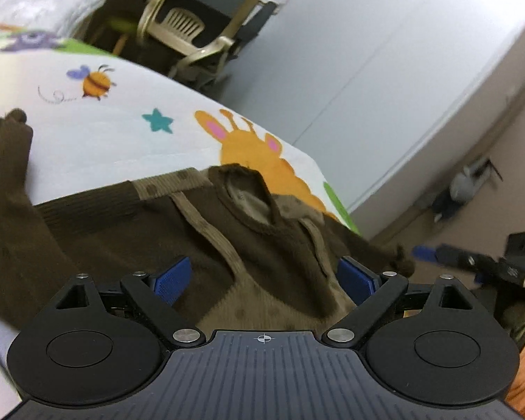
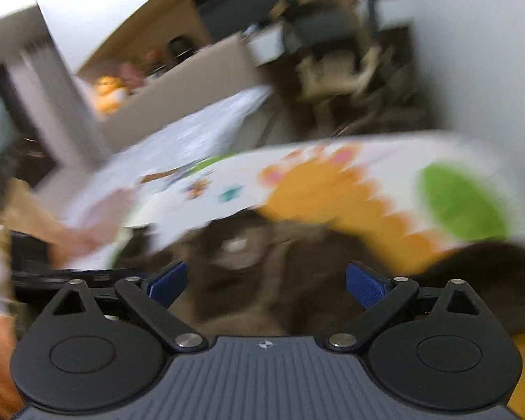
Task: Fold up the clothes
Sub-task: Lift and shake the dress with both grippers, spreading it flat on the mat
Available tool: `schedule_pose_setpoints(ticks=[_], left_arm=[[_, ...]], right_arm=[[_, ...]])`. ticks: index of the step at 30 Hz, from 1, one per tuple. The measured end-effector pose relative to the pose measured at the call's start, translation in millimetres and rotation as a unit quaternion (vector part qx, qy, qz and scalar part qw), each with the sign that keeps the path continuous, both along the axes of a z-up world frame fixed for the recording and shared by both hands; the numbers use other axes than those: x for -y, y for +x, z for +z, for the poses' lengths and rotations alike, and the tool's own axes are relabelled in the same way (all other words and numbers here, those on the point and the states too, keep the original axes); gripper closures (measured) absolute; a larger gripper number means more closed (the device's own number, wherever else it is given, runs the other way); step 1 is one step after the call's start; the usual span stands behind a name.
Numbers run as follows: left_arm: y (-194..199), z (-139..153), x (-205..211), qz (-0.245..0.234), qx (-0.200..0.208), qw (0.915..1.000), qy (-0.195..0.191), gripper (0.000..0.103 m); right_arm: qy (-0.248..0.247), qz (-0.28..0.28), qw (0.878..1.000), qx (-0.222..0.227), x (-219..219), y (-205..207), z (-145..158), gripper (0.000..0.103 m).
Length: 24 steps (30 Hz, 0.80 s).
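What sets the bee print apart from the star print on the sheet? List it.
The bee print is orange with dark stripes; the star print is plain teal. The bee trails a looping dotted line; the star has none. The star lies nearer the brown sweater. Both are printed on the white sheet.

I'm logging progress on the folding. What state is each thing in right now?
Brown sweater: unfolded, spread on the bed, neckline facing the camera.
Left gripper: open, nothing between its pads.
Right gripper: open, empty; view blurred.
Printed bedsheet: spread flat under the sweater.
Plastic chair: upright, unoccupied.
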<state>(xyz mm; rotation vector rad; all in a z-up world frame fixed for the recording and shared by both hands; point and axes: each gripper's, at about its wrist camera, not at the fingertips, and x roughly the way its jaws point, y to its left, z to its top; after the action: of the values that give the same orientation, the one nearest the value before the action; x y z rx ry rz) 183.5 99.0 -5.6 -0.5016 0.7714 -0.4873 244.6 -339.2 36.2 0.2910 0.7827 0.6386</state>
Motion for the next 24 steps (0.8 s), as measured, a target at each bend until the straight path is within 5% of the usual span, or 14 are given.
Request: schedule_pose_setpoints(ticks=[3,7,11,14,20,24], left_arm=[[15.8,-12.2,-14.8,0.038,-0.019,0.9988,0.023,0.009],[27.8,-13.6,-42.4,0.091,-0.027,0.9943,0.048,0.009],[25.7,-0.1,-46.4,0.028,-0.022,0.9979,-0.054,0.008],[37.0,-7.7,-27.1,-0.019,-0.062,0.9923,-0.105,0.007],[72.7,-40.7,-4.1,-0.008,-0.126,0.9848,-0.120,0.007],[108.1,-26.4,-14.7,0.047,-0.092,0.9808,-0.165,0.007]], right_arm=[[-0.028,0.003,0.998,-0.055,-15.9,34.2,-37.5,0.003],[-0.132,-0.069,0.989,-0.014,-18.0,60.2,-57.7,0.003],[0.005,-0.049,0.997,-0.057,2.7,70.2,-42.8,0.003],[0.111,-0.004,0.987,-0.118,-1.5,81.0,-43.0,0.003],[0.117,0.026,0.971,-0.207,-37.6,101.3,-76.0,0.002],[0.158,0.057,0.971,-0.168,-63.2,126.7,-63.7,0.002]])
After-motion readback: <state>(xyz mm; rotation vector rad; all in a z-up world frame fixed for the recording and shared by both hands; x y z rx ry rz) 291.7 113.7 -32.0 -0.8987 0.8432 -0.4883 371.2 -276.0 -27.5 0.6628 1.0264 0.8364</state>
